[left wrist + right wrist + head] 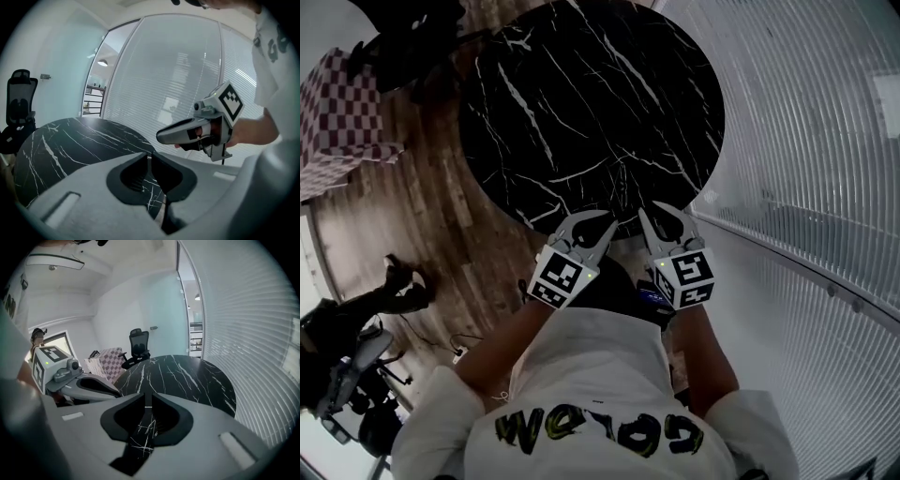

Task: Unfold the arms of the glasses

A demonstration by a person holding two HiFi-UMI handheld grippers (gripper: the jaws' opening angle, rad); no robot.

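Left claw (150, 155), right claw (145, 398), both parted

place: office, meeting corner | cues: black swivel chair (139, 344); glass partition with blinds (806, 141); round black marble table (591, 103); wood-plank floor (412, 225)

A round black marble table (591, 112) with white veins filled the head view at twelve o'clock. On the wooden floor (422, 216) at ten o'clock sat a red-and-white checkered bag (337, 112), apart from the table. White slatted blinds (806, 141) covered the wall from one to four o'clock. A black office chair (138, 345) stood just beside the bag, beyond the table's far edge.
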